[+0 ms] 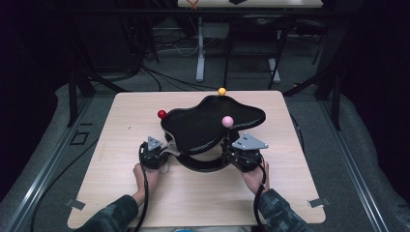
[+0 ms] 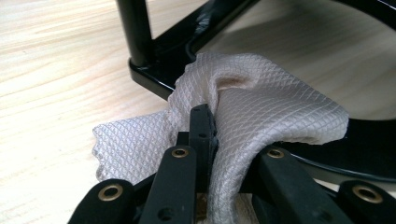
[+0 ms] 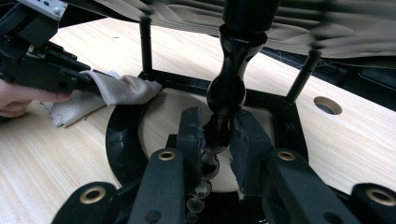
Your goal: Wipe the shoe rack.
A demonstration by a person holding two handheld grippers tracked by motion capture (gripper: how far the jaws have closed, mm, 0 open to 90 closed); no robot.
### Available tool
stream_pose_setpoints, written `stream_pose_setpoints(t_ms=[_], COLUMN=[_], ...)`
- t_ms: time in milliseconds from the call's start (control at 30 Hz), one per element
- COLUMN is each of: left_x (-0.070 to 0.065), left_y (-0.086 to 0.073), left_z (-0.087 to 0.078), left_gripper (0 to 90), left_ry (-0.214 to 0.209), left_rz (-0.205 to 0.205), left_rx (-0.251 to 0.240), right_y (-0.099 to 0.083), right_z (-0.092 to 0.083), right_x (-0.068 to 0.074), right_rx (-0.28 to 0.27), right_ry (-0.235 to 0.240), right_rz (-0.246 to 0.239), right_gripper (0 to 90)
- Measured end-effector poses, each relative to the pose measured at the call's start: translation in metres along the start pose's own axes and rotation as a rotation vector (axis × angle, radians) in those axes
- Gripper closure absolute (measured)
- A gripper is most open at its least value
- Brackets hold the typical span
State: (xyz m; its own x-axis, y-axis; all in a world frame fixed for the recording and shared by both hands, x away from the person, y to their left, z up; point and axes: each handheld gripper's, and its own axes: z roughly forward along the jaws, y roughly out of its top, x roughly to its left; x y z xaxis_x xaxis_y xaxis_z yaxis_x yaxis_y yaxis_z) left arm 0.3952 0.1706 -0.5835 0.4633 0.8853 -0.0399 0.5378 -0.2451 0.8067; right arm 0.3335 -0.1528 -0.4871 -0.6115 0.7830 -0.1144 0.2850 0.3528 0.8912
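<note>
A black stand with a wavy top tray (image 1: 203, 126) carries a red ball (image 1: 162, 114), a yellow ball (image 1: 222, 91) and a pink ball (image 1: 227, 121). My left gripper (image 1: 164, 151) (image 2: 204, 125) is shut on a white waffle-weave cloth (image 2: 266, 107), which lies against the stand's black base (image 2: 154, 79) by a thin upright rod. In the right gripper view the cloth (image 3: 122, 89) drapes over the base ring (image 3: 120, 140). My right gripper (image 1: 227, 150) (image 3: 218, 133) is shut on the stand's turned black post (image 3: 227, 91), under the tray.
The stand sits on a light wooden table (image 1: 121, 125) with a round hole (image 3: 327, 105) in its top. A hand (image 3: 18, 99) holds the left gripper body (image 3: 42, 65). Dark floor, cables and another table's legs lie beyond the far edge.
</note>
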Motion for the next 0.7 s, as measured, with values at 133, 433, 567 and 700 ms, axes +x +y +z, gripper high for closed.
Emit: stream_pose_setpoints(t_ms=[133,433,567,700], left_x=[0.006,0.021,0.021,0.024], left_y=[-0.001,0.003,0.006,0.008], left_z=[0.003,0.007,0.010,0.012], left_gripper=[82.2,82.2,82.1,82.2], left_ry=[0.021,0.037,0.028,0.023], left_rz=[-0.001,-0.039,-0.020,-0.044], left_rx=[0.008,0.014,0.033,0.034], right_y=[-0.001,-0.001,-0.001,-0.003], right_z=[-0.001,-0.001,0.003,0.009], right_x=[-0.002,-0.010,-0.008,-0.007], right_rx=[0.000,0.006,0.017,0.030], right_ry=[-0.015,-0.039,-0.076,-0.070], right_rz=[0.001,0.024,0.037,0.028], right_gripper=[74.5,73.9,66.7,73.0])
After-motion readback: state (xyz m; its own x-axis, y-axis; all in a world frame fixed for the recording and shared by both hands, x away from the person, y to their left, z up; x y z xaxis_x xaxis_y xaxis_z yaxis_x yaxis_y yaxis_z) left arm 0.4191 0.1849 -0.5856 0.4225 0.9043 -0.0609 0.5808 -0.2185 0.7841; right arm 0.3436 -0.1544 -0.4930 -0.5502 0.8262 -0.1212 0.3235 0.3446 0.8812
